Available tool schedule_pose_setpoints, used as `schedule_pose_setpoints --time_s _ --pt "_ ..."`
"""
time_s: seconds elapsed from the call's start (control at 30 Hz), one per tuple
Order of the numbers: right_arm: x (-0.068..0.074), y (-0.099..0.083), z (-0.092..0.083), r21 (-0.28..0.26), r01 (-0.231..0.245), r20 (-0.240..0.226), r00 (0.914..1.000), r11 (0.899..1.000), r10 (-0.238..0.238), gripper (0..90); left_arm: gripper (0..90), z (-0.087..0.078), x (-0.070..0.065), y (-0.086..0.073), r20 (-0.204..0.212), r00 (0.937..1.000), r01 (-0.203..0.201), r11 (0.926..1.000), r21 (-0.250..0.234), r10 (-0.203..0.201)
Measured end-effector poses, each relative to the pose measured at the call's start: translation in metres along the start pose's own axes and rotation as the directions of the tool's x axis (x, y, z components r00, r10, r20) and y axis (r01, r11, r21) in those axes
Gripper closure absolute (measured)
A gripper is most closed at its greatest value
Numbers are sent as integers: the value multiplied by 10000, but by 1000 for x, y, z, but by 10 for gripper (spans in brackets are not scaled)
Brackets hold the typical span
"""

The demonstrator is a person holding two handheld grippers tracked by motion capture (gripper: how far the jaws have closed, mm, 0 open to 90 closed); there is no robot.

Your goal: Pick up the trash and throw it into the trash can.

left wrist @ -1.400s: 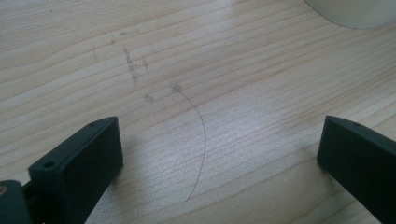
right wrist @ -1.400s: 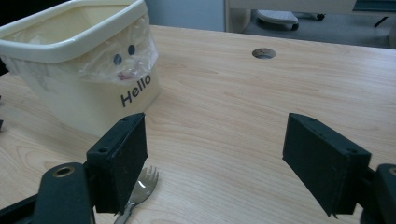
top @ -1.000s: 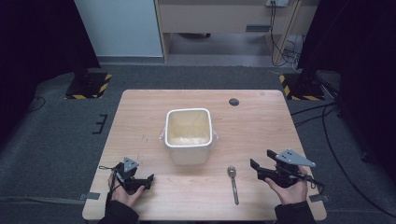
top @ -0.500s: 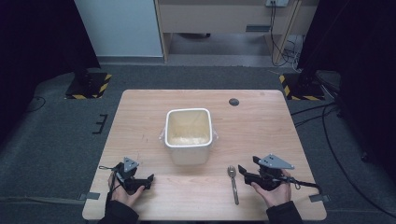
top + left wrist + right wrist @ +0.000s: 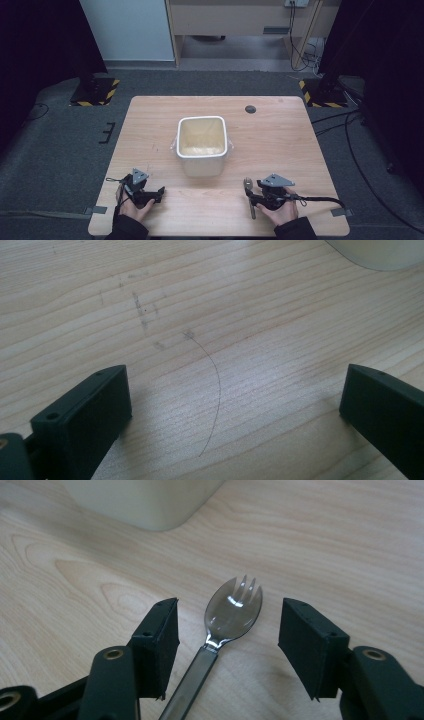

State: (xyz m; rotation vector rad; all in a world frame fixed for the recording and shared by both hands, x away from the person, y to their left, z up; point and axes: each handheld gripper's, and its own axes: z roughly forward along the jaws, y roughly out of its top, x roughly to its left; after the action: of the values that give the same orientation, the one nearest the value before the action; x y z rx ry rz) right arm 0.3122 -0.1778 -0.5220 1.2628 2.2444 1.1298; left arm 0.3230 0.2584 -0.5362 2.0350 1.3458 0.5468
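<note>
The spork (image 5: pixel 231 611) lies flat on the worktop (image 5: pixel 300 145), at 5 o'clock from the white tub (image 5: pixel 201 145), between the spread jaws of the right tool (image 5: pixel 227 645). It looks light, stiff and slippery; I would grip the handle neck. The left tool (image 5: pixel 225 405) is spread, empty.

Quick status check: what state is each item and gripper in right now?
White container: upright, open-topped, mid-table.
Spork: flat on the table, between the right gripper's jaws, ungripped.
Right gripper: open, straddling the spork.
Left gripper: open, over bare wood.
Table: bears a small dark disc near its far edge.
</note>
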Motion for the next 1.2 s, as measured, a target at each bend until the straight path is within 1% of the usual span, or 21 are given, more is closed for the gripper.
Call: schedule_pose_setpoints --time_s 0.17,0.27,0.3,0.4,0.63,0.67,0.7,0.73,0.77,0.8,0.83,1.07,1.2 --pt "3 -4 3 222 -29 13 10000 9997 29 448 0 0 0 0 -1 10000 -3 10000 1 3" --pt "4 -6 5 356 124 -8 9999 9993 -124 468 0 0 0 0 -2 10000 -2 10000 3 2" --pt "4 -7 6 475 192 -6 9998 9987 -192 481 0 0 0 0 -2 10000 -3 10000 2 3" --pt "5 -8 6 479 265 5 9996 9985 -265 502 0 0 0 0 -2 10000 -4 10000 3 4" --pt "2 -8 4 617 803 158 9966 9949 -814 643 0 0 0 0 -3 10000 -2 10000 1 2" --pt "2 -8 3 653 897 171 9957 9938 -910 680 0 0 0 0 -2 10000 -6 10000 3 6" --pt "1 -8 3 660 930 181 9954 9935 -943 704 0 0 0 0 -3 10000 -1 10000 0 1" --pt "1 -8 3 660 930 181 9954 9935 -943 704 0 0 0 0 -3 10000 -1 10000 0 1" --pt "1 -7 3 701 934 133 9954 9932 -946 748 0 0 0 0 -1 10000 -3 10000 2 3" --pt "1 -7 3 701 934 133 9954 9932 -946 748 0 0 0 0 -1 10000 -3 10000 2 3" --pt "1 -7 3 714 1009 85 9948 9923 -1018 783 0 0 0 0 -2 10000 -3 10000 1 3" --pt "-1 -5 3 804 996 30 9950 9918 -1002 796 0 0 0 0 -3 10000 -2 10000 0 2" --pt "-3 -2 0 581 983 33 9951 9935 -987 796 0 0 0 0 -3 10000 -2 10000 1 2"
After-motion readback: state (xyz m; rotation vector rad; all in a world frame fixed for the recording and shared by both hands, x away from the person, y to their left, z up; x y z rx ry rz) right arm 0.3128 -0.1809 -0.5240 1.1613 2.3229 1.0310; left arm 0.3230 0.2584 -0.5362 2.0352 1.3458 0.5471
